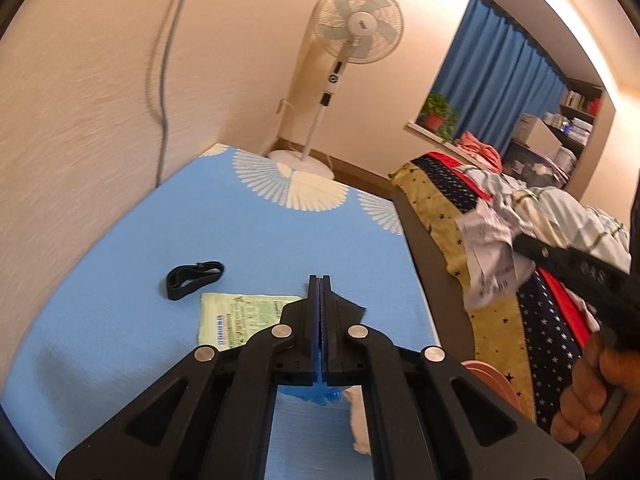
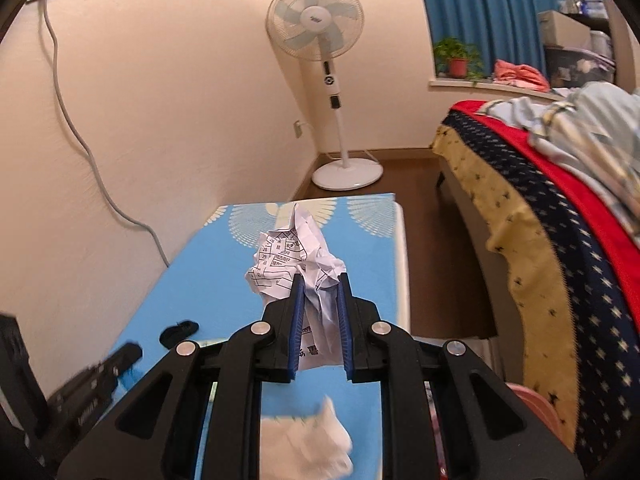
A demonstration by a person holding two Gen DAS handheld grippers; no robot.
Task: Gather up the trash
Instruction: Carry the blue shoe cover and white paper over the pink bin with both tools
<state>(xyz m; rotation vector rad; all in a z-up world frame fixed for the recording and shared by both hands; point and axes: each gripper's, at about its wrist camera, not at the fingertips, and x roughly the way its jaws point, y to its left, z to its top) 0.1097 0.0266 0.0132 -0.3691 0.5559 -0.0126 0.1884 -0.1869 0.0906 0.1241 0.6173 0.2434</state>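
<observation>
1. Gripping a crumpled sheet of printed paper (image 2: 298, 276), the right gripper (image 2: 320, 300) has both blue pads pressed into the wad, which sticks out past the fingertips and sits above the blue table cover (image 2: 224, 280).
2. Seen from the left wrist camera, the same paper (image 1: 490, 254) hangs off the end of the right gripper (image 1: 516, 242) over the edge of the bed, clear of the table.
3. Closed with its pads together, the left gripper (image 1: 319, 280) has something thin and dark jutting from its right side; what it is cannot be told.
4. Under that gripper lies a pale green packet (image 1: 236, 318) flat on the table cover (image 1: 160, 220), with a black strap (image 1: 195, 274) just beside it to the left.
5. A blurred white wad (image 2: 308, 444) lies on the cover near the camera, and a bit of crinkled blue plastic (image 1: 320, 394) shows beneath the left gripper.
6. A pink round rim (image 1: 490, 376) shows between table and bed.
7. Beyond stand a white pedestal fan (image 2: 318, 28), a bed with a starred blanket (image 2: 560, 248), a blue curtain (image 2: 480, 4) and a potted plant (image 2: 456, 56).
</observation>
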